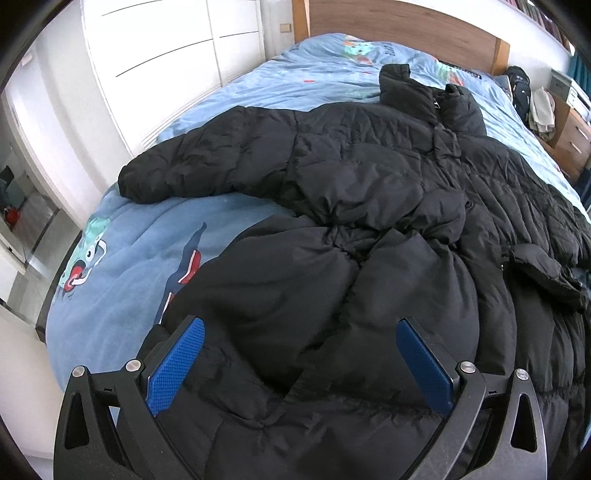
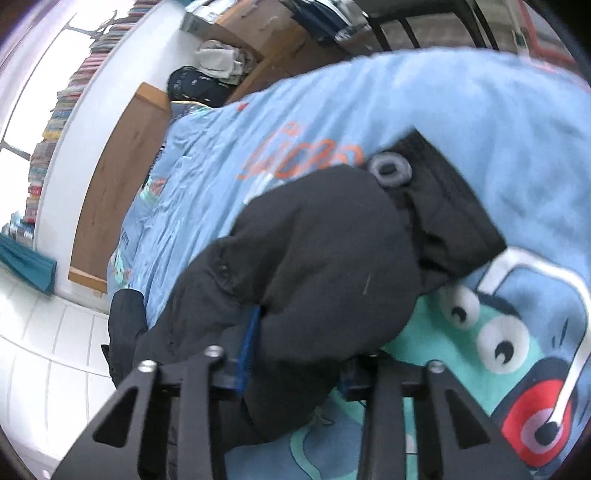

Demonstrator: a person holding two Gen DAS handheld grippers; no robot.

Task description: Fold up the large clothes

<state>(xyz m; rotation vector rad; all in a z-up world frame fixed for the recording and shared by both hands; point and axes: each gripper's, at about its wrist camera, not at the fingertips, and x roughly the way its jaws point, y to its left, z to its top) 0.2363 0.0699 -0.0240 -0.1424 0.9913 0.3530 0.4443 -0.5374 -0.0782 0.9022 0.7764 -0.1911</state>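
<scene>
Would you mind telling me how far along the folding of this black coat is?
Early on. Done: the black puffer coat lies spread on the bed, its far sleeve still out. In hand: the right gripper is clamped on a bunch of the coat; the left gripper hangs open above the hem. Left: every fold.

No lettering is coming through legibly in either view. Orange script is running across the blue duvet (image 2: 303, 155) in the right wrist view, but it is smearing too much to read, and small dark letters near the headboard (image 1: 406, 26) are showing too tiny to make out.
</scene>
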